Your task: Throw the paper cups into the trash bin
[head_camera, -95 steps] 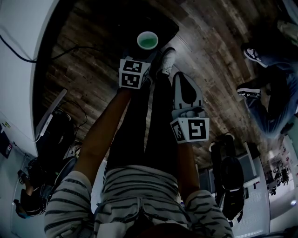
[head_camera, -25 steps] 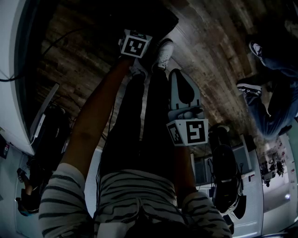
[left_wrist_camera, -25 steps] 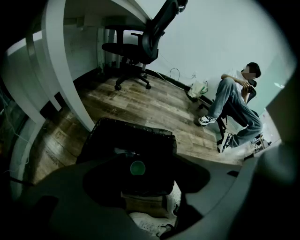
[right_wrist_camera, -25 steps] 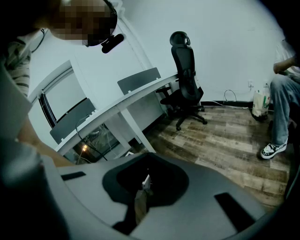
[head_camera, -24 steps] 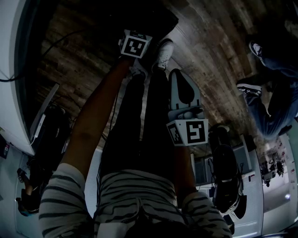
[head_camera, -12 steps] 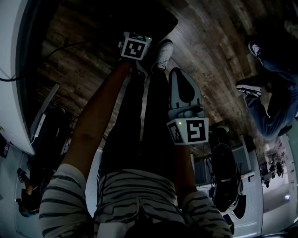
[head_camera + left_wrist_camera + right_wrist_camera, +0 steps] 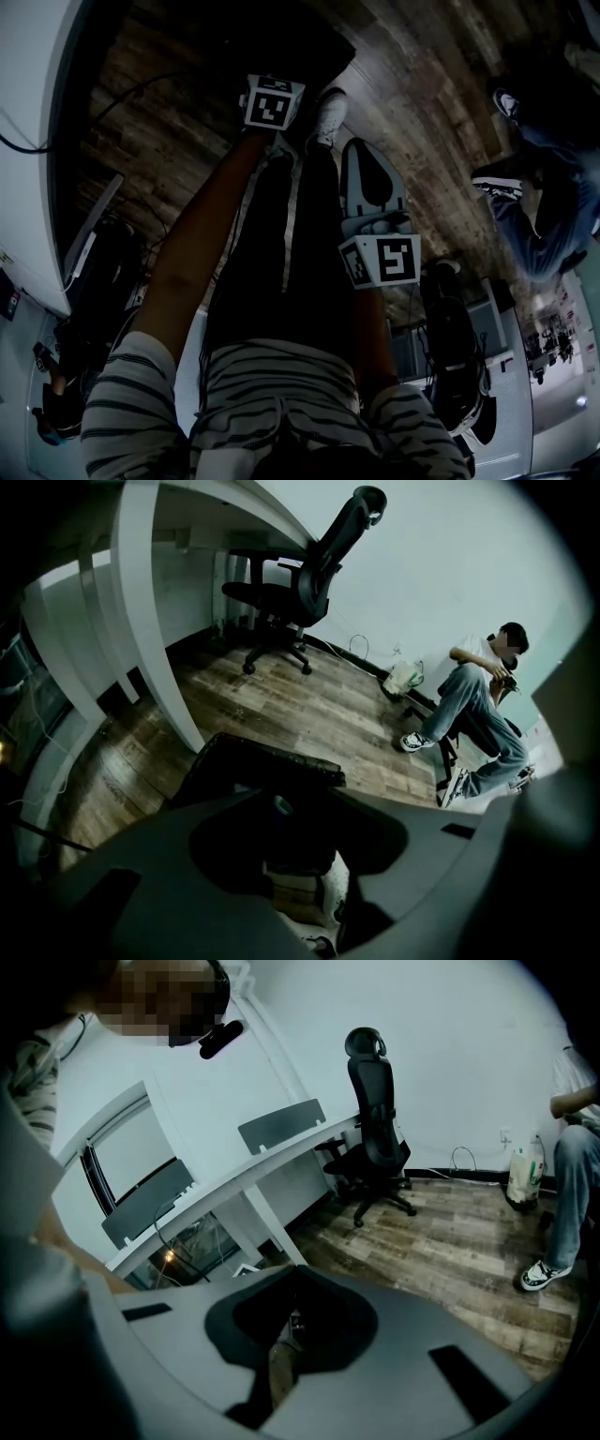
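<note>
The black bag-lined trash bin stands on the wood floor just ahead of my feet, and it also fills the gap ahead of the jaws in the left gripper view. No paper cup shows plainly in any view. My left gripper hangs over the bin's near edge, pointing steeply down. Only its marker cube shows in the head view. Its jaws have just been closing and stand part open with nothing between them. My right gripper is held beside my right leg, jaws shut and empty.
A white desk with slanted legs runs along the left, with cables and dark gear beneath. A black office chair stands farther off. A person sits at the right, feet on the floor. My own shoe is beside the bin.
The green-lined cup that sat at the left gripper's tip over the bin several seconds ago is gone from view. The left gripper's cube has lifted slightly. The right gripper has stayed put.
</note>
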Demonstrator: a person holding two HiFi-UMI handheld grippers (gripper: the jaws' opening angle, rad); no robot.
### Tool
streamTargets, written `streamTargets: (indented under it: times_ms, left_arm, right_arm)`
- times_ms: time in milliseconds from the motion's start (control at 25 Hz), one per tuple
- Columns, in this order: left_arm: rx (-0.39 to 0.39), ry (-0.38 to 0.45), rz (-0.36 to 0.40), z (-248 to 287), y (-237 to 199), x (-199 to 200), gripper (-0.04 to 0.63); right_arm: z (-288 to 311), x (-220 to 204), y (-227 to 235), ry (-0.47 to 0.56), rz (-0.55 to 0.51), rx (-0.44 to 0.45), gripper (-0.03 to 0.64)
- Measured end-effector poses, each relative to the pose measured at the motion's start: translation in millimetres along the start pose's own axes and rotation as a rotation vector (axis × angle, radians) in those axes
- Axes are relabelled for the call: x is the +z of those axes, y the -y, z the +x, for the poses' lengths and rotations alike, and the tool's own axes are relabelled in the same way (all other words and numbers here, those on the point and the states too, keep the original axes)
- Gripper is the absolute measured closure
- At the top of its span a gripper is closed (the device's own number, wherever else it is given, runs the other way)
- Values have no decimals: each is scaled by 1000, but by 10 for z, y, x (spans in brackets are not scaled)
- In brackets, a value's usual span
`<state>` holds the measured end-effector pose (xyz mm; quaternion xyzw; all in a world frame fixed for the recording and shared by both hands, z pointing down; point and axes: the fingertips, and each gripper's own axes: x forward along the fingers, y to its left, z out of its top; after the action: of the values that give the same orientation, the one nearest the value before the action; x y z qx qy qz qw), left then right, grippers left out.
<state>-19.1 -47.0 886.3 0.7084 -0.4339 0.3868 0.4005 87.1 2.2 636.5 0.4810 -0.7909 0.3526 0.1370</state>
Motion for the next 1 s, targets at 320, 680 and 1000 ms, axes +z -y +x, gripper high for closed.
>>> streamTargets:
  times_ms: [320, 680, 1000]
  left_arm:
    - [-2, 50, -16, -383, 36, 129, 466]
    - [22, 125, -11, -832, 13, 326, 560]
    - [22, 221, -8, -1360, 126, 505, 572]
  right_arm:
    - [-106, 217, -179, 25, -27, 3, 607]
    - [-252, 406, -389, 57, -37, 0, 607]
    - [-407, 576, -620, 95, -68, 9, 607]
